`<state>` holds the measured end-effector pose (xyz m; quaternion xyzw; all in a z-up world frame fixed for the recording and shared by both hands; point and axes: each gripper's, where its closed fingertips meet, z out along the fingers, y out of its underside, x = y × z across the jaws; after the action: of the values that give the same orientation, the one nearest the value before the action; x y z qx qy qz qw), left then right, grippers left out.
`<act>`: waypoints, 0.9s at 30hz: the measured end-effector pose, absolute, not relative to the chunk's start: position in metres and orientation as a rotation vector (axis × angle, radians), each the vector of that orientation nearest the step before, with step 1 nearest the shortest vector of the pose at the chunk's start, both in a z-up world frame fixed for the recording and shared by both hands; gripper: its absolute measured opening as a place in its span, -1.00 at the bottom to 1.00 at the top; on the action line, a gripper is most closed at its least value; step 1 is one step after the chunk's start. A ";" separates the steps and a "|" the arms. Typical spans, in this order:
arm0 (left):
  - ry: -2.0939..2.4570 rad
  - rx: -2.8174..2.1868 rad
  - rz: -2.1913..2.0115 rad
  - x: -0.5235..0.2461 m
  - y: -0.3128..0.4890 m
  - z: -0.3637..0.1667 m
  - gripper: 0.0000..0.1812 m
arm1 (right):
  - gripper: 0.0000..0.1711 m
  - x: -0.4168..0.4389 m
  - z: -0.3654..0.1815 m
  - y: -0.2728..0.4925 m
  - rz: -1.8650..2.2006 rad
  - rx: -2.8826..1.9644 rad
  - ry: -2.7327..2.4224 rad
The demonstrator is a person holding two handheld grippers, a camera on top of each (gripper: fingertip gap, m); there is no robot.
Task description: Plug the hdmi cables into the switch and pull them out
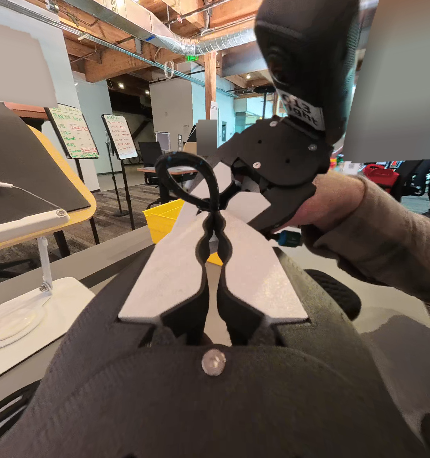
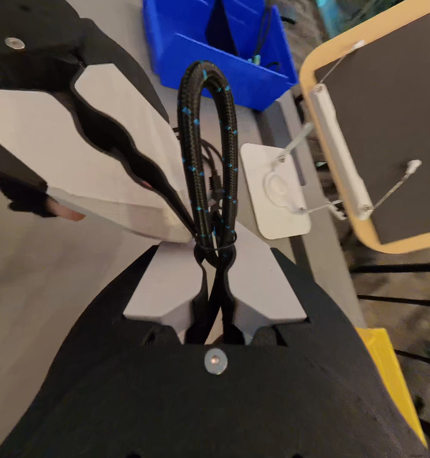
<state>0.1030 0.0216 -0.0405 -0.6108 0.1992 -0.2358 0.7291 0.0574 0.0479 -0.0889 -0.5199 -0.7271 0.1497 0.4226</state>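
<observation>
- Between the two grippers, held up above the grey surface (image 2: 35,272), hangs a coiled black cable (image 2: 207,148) with blue flecks in its braid, bound by a thin tie just ahead of the right gripper's tips.
- The right gripper (image 2: 215,257) is pressed together on the crossed strands of the cable below that tie; the loop stands out beyond it.
- The left gripper (image 1: 213,220) is nearly closed, its tips pinching the neck of the same loop. In the right wrist view it (image 2: 193,235) comes in from the left and meets the bundle at the tie.
- No switch can be seen in either view, and no plug end of this cable is clearly visible, so plugging in looks some way off; the bundle probably has to be undone first.
- Risk, as I judge it: with both grippers gripping so close together, pulling apart could tighten the tie rather than free it, or kink the braid.
- If either grip slackens, the coil could drop toward the surface or into the blue bin (image 2: 221,62) beyond.
- A yellow bin (image 1: 163,220) sits near the left gripper's tips.
- Writing: the right gripper carries a label (image 1: 305,112), and two whiteboards (image 1: 72,131) behind bear handwritten notes; I leave the wording out. No brand marks can be made out.
</observation>
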 end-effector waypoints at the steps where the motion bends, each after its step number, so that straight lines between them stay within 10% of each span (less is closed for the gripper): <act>1: 0.443 -1.352 -0.498 0.103 0.023 -0.042 -0.99 | -1.00 0.058 -0.093 0.046 0.421 -1.326 -1.846; 16: 0.466 -1.321 -0.479 0.103 0.022 -0.033 -0.99 | -1.00 0.052 -0.079 0.027 0.841 -1.280 -1.764; 18: 0.426 -1.298 -0.489 0.096 0.022 -0.027 -0.99 | -0.65 0.053 -0.080 0.027 0.829 -1.257 -1.762; 27: 0.453 -1.301 -0.552 0.097 0.019 -0.015 -0.99 | -1.00 0.053 -0.065 0.030 0.862 -1.140 -1.661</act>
<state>0.0970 0.0190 -0.0152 -0.5925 0.2061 -0.2512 0.7371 0.0535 0.0302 -0.0650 -0.4626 -0.6742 0.3497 0.4573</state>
